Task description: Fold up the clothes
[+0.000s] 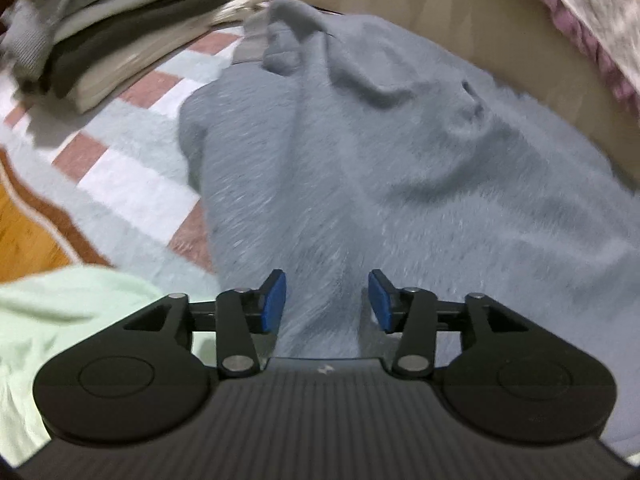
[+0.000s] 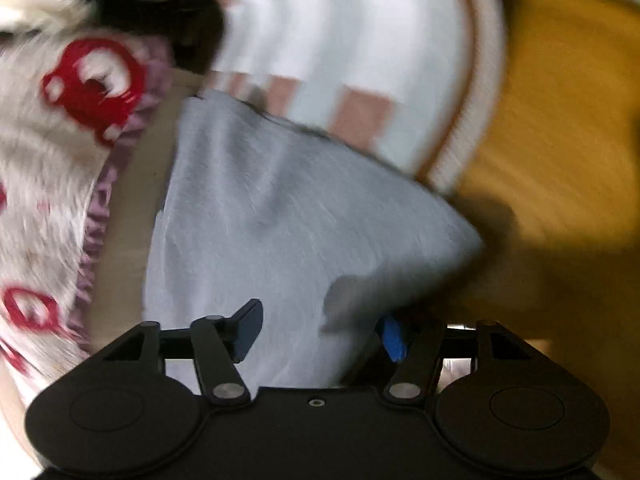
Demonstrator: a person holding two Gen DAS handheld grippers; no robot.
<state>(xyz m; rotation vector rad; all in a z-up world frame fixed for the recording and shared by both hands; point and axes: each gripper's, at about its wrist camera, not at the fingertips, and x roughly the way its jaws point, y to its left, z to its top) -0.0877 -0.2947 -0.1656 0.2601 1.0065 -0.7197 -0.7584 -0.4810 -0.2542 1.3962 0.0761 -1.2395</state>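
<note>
- Grey-blue knit garment [image 1: 400,168]: spread directly ahead of and beneath left gripper [image 1: 327,300], long axis running away from it.
- Left jaws apart, nothing clamped.
- Right gripper [image 2: 320,330]: jaws visibly apart, garment corner between; grip uncertain through blur.
- Folded clothes stack [image 1: 116,28]: far left.

Rug [image 1: 132,184] in pale blue, white and pink blocks, edged in brown and white, is laid on a wood floor [image 1: 24,236] (rendered orange-yellow in both views). A cream blanket [image 2: 44,152], printed in red and frilled in purple, is draped over a tan surface [image 1: 500,32].
</note>
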